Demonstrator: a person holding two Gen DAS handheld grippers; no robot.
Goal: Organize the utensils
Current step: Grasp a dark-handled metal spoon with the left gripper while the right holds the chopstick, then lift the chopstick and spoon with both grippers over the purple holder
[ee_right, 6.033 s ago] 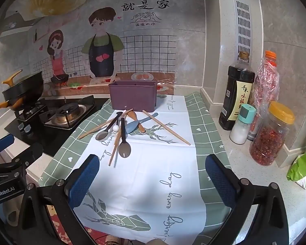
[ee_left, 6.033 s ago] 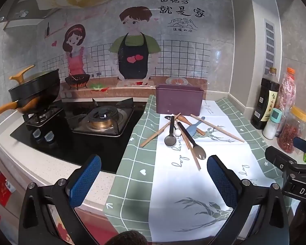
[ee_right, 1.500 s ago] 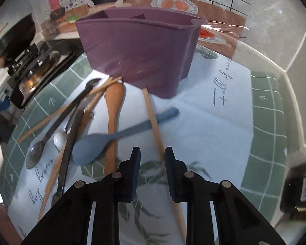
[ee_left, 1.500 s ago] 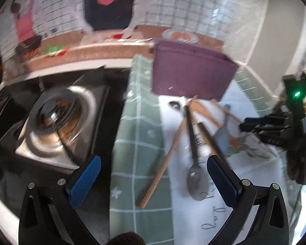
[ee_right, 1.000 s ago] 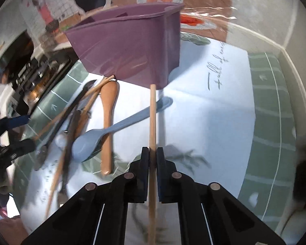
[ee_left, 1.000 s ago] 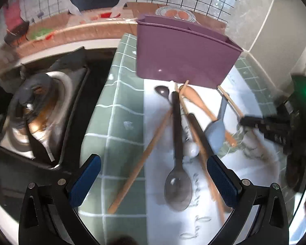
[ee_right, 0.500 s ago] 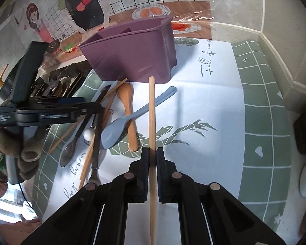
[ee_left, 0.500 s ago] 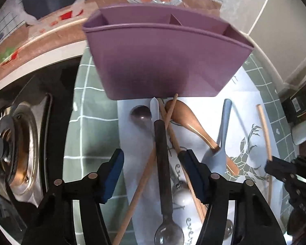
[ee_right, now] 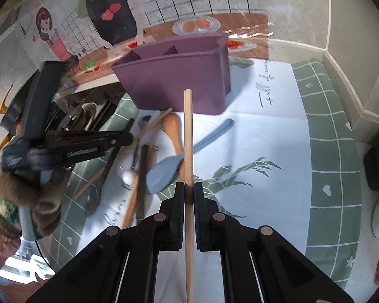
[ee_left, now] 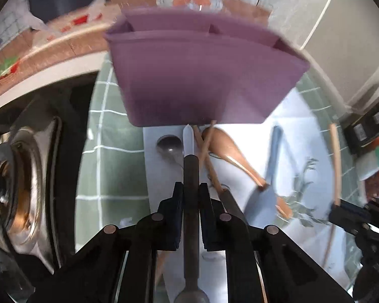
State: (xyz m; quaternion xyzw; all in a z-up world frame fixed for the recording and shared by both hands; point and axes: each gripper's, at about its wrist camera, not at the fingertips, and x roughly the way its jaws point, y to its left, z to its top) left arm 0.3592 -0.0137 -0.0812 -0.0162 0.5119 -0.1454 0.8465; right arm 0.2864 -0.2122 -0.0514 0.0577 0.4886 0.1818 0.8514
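Left gripper point(ee_left: 190, 193) pinching a dark spoon point(ee_left: 191, 202) by the handle, jaws just now closing onto it, tip aimed at the purple holder point(ee_left: 204, 83). Right gripper point(ee_right: 188, 192) clamped on a chopstick point(ee_right: 188, 136), free end in front of the same holder point(ee_right: 179, 85).

Risks, as a guess: long handles levering in narrow pads and slipping loose; a tip striking the holder's wall and tipping it; both tools converging on one compartment and clashing; the spoon snagging the crossed wooden pieces point(ee_left: 209, 151) still lying beside it on the cloth point(ee_left: 303, 126).
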